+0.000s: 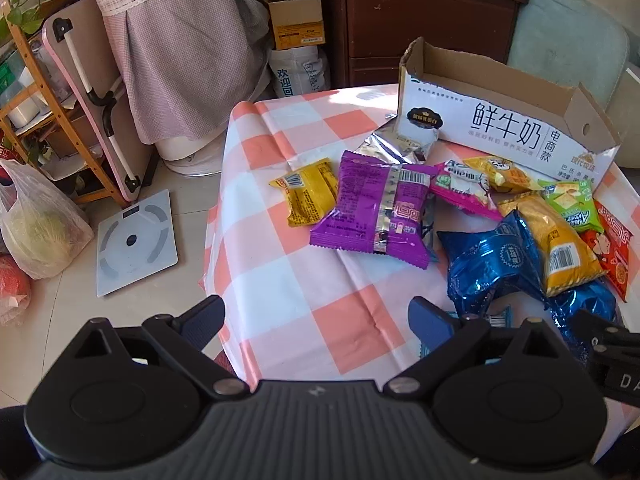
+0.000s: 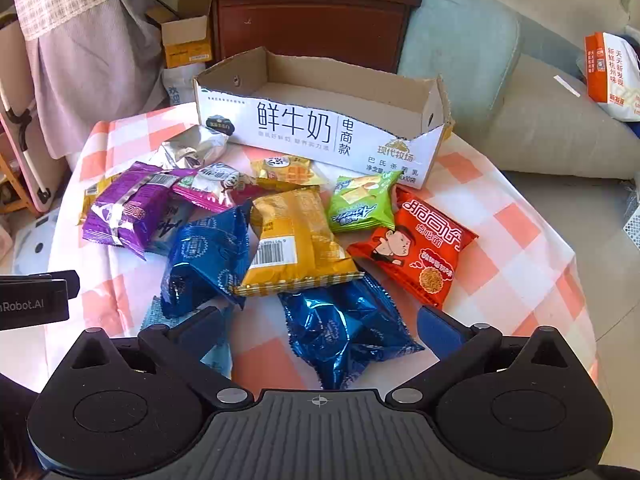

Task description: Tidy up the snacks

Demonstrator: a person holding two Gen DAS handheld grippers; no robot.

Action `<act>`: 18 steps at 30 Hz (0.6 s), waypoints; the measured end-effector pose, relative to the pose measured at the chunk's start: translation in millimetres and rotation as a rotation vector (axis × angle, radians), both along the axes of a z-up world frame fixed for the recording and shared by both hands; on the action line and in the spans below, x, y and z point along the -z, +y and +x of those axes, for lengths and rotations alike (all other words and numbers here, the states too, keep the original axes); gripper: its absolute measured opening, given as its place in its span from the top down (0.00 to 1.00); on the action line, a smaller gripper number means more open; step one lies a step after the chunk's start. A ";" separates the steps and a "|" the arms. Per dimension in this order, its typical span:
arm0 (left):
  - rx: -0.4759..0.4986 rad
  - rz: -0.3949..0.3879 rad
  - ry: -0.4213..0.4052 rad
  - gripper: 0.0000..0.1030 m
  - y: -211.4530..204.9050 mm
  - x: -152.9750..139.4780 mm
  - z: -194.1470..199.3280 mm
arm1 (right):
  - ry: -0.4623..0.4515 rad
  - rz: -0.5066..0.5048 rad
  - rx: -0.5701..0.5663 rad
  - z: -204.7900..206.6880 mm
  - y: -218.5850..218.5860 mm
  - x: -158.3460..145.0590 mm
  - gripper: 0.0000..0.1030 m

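Note:
Several snack packets lie in a loose heap on a table with a pink-and-white checked cloth (image 1: 280,280), in front of an open, empty white cardboard box (image 1: 492,120) (image 2: 320,128). Among them are a purple packet (image 1: 376,212) (image 2: 128,208), a yellow packet (image 1: 310,194), an orange-yellow packet (image 2: 292,240), blue foil packets (image 2: 344,332) (image 1: 488,264), a green packet (image 2: 362,202) and a red packet (image 2: 420,248). My left gripper (image 1: 316,318) hangs open above bare cloth, left of the heap. My right gripper (image 2: 320,326) is open just above the nearest blue packet.
A dark wooden cabinet (image 2: 312,20) and a pale green cushioned seat (image 2: 460,48) stand behind the table. On the floor to the left are a bathroom scale (image 1: 134,242), plastic bags (image 1: 36,224), a folded pink table (image 1: 92,100) and a wooden shelf.

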State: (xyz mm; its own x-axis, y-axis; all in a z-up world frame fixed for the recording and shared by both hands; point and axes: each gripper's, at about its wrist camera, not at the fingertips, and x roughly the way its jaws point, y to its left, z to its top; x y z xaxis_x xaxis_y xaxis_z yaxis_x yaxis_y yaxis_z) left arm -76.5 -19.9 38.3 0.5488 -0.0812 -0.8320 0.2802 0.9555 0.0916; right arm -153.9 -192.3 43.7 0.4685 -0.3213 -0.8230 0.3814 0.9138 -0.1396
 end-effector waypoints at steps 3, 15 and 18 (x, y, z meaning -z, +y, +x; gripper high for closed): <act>0.013 0.028 -0.022 0.05 -8.0 -0.3 -4.9 | -0.002 0.006 0.035 -2.0 -8.8 -0.2 0.00; 0.045 0.056 -0.014 0.05 -23.6 9.9 -11.0 | 0.026 0.027 0.046 0.3 -7.5 9.9 0.00; 0.044 0.044 0.002 0.05 -24.6 11.9 -10.3 | 0.032 0.037 0.049 1.1 -7.8 10.8 0.00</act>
